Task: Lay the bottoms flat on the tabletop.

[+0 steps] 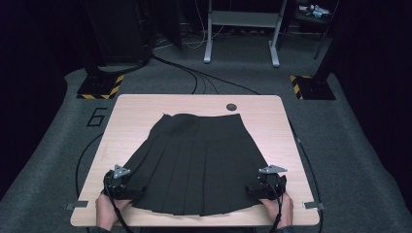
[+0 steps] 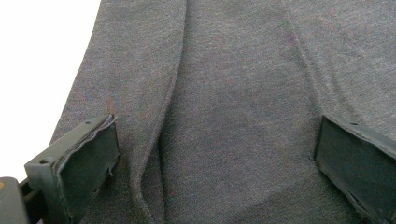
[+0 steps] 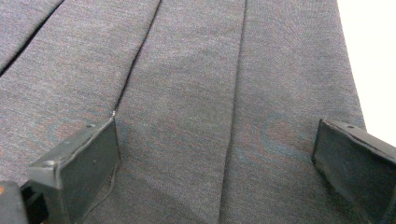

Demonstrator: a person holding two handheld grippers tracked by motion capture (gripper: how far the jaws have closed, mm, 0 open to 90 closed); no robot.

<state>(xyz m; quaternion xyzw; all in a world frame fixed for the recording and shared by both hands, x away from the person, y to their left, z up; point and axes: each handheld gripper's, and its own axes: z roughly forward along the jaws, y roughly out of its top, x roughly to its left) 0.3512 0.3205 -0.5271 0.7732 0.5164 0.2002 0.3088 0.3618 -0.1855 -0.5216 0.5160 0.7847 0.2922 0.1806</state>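
Two hand-held grippers sit at the near corners of a dark pleated fabric skirt (image 1: 197,160) that lies spread flat on the pale wooden table (image 1: 131,111), waistband toward the far edge and hem toward the person. The left gripper (image 1: 130,193) rests at the hem's left corner and the right gripper (image 1: 252,190) at its right corner. In both gripper views the black jaws stand wide apart with cloth lying between them, nothing pinched. This looks like the approach before a first fold. Next, each claw needs to lower onto its hem corner, close on the cloth's edge, and lift both corners together, evenly, toward the waistband.
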